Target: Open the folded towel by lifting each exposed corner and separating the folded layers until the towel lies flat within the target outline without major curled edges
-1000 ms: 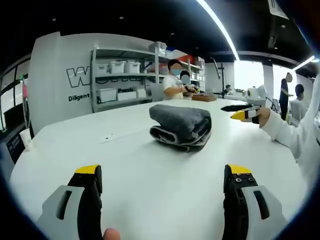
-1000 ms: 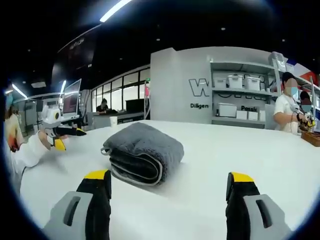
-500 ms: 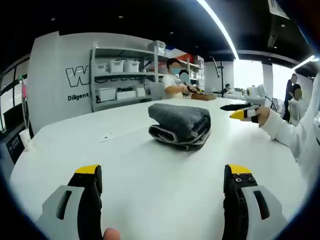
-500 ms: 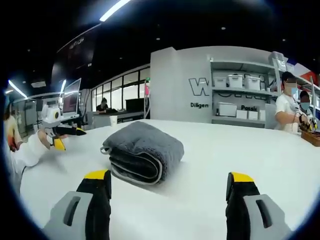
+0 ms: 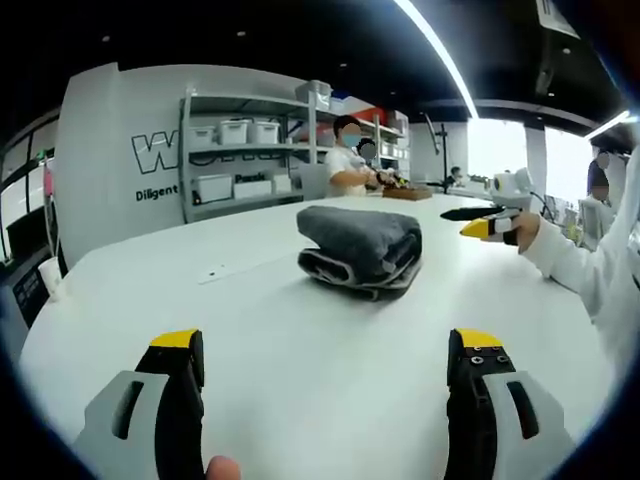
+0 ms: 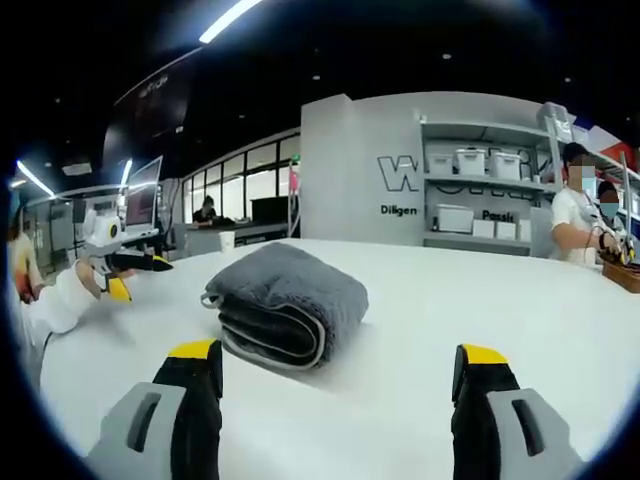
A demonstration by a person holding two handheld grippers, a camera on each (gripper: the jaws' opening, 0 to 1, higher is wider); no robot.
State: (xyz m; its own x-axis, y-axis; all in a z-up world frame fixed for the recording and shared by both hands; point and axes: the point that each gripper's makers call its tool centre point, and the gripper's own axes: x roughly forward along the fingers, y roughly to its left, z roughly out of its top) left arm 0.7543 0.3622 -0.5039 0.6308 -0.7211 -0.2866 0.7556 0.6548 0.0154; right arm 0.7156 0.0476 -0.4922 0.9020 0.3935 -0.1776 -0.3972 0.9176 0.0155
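Observation:
A grey towel (image 5: 360,248), folded into a thick bundle with its layered edges showing, lies on the white table (image 5: 250,330) well ahead of my left gripper (image 5: 327,352). That gripper is open with nothing between its yellow-tipped jaws. In the right gripper view the same towel (image 6: 287,305) sits ahead and left of centre, its folded edge facing my right gripper (image 6: 340,354), also open and empty. Each gripper appears in the other's view, held low over the table beside the towel: the right gripper (image 5: 490,224) and the left gripper (image 6: 122,268).
A thin faint line (image 5: 235,270) runs across the table left of the towel. A paper cup (image 5: 50,272) stands by the table's far left edge. Shelves with white bins (image 5: 235,160) line the back wall, where people stand near a brown box (image 5: 407,195).

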